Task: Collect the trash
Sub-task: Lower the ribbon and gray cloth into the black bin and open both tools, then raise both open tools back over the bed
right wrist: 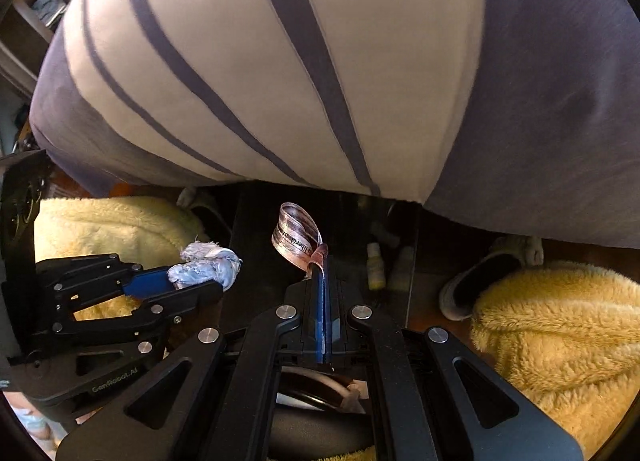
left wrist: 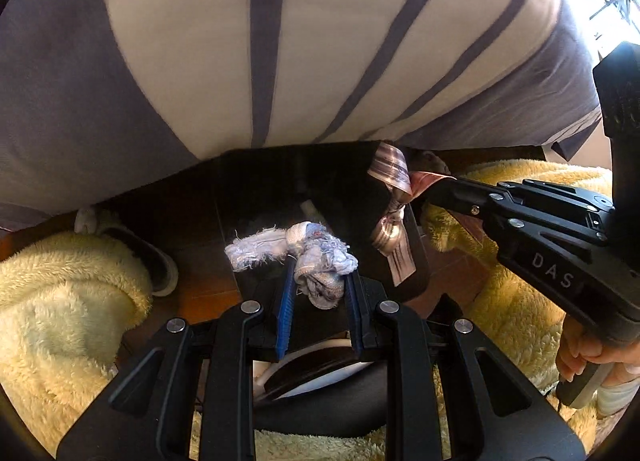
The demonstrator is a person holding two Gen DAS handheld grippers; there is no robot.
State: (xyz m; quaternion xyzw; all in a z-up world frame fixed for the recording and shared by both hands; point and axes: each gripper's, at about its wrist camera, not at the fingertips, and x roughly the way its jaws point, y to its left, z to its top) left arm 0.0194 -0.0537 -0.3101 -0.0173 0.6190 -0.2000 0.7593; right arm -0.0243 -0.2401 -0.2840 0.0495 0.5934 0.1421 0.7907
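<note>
Wrapper [right wrist: 298, 237] end hidden in right tongs [right wrist: 322, 261]

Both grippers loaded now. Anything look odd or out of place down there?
Nothing alarming. The left gripper holds a frayed rag; the right gripper pinches a curled wrapper. A small bottle stands on the floor under the bed.

Left tool [left wrist: 320, 281] partly closed, right tool [right wrist: 323, 261] clamped tight, side by side.

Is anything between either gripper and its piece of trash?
No. The left gripper is already shut on the frayed rag, and the right gripper pinches the wrapper.
</note>
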